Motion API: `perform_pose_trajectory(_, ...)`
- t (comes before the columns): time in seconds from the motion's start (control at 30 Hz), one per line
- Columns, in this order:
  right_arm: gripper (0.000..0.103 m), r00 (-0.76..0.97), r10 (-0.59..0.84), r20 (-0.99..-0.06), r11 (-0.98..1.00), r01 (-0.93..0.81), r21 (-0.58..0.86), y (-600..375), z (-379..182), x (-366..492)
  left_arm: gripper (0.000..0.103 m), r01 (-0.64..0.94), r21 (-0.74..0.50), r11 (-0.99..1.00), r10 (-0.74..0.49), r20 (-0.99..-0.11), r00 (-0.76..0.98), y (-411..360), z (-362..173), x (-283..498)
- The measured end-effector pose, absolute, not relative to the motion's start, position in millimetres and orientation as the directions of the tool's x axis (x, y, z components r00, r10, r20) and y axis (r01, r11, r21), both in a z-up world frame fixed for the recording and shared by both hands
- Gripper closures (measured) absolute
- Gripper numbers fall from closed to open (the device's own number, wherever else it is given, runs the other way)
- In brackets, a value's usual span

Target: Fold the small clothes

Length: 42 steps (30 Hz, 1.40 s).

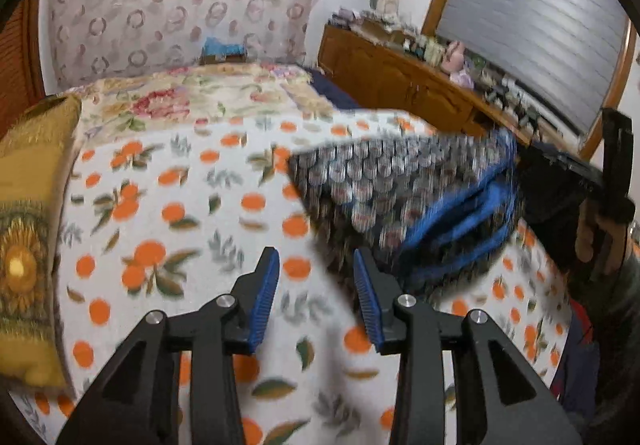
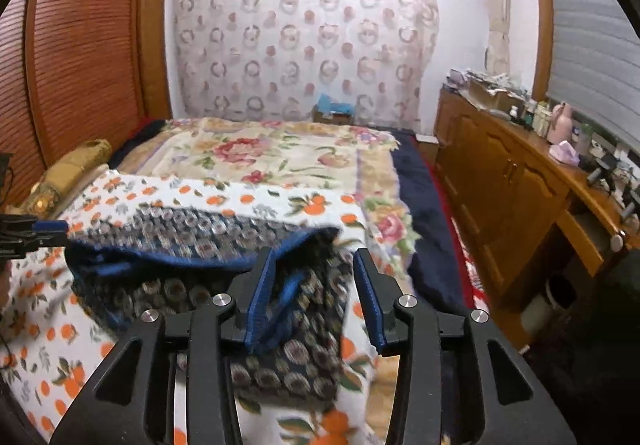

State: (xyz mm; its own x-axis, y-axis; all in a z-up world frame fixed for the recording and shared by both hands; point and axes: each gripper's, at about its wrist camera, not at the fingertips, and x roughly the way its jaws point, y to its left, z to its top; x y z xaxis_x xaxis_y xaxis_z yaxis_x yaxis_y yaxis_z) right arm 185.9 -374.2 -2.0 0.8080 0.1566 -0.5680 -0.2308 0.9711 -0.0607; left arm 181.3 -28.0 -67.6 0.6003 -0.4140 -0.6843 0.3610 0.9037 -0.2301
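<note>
Bed carries everything here: a floral quilt toward its far end, and over its near half a white blanket printed with oranges and leaves, soft and slightly napped by the look of it. A mustard-yellow cushion with a sunflower motif lies along the bed's left edge.

Garment sits on the orange-print blanket, toward the bed's right edge. It is a small dark piece with a dense pale medallion print and bright blue binding at its openings. Its upper layer is partly lifted and motion-blurred, so the exact outline cannot be read. The cloth looks thin and limp.

Left tool is spread wide and holds nothing, its ribbed blue pads above the blanket just beside the garment's near-left edge. Right tool is likewise spread, over the garment's right portion; one pad appears to touch a blue-trimmed fold, though no pinch is evident.

Judgement: the fold is under way. To do it well, take both layers at the blue binding, carry the edge level, align trim to trim, then flatten.
</note>
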Motion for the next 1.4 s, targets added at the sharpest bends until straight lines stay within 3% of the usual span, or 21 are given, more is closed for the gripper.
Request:
perform_pose_trajectory(0.47,0.061,0.686,0.155,-0.711,0.928,-0.347,-0.132,-361.2,-59.6,184.0,0.066,0.443,-0.163,0.881,-0.398,-0.761,0.512,-78.9,-80.6,210.4)
perform_pose_trajectory(0.8,0.061,0.693,0.180,-0.698,0.923,-0.364,-0.123,-361.1,-61.5,237.9,0.066,0.364,-0.161,0.917,-0.360,-0.728,0.583,-77.9,-63.4,271.9)
perform_pose_trajectory(1.0,0.061,0.669,0.250,-0.700,0.931,-0.365,-0.017,-366.0,-58.2,273.5,0.066,0.289,-0.182,0.940,-0.327,-0.725,0.606,-64.9,-69.7,298.1)
perform_pose_trajectory(1.17,0.061,0.673,0.212,-0.708,0.942,-0.335,-0.036,-365.0,-64.6,285.5,0.066,0.286,-0.204,0.936,-0.338,-0.742,0.579,-61.7,-80.7,301.3)
perform_pose_trajectory(1.27,0.054,0.669,0.200,-0.716,0.951,-0.309,-0.023,-368.6,-66.8,291.8,0.066,0.294,-0.221,0.930,-0.355,-0.751,0.556,-62.9,-85.5,303.1)
perform_pose_trajectory(1.4,0.052,0.662,0.175,-0.729,0.958,-0.285,-0.028,-369.9,-71.1,295.0,0.066,0.312,-0.236,0.920,-0.374,-0.764,0.526,-67.0,-89.9,303.6)
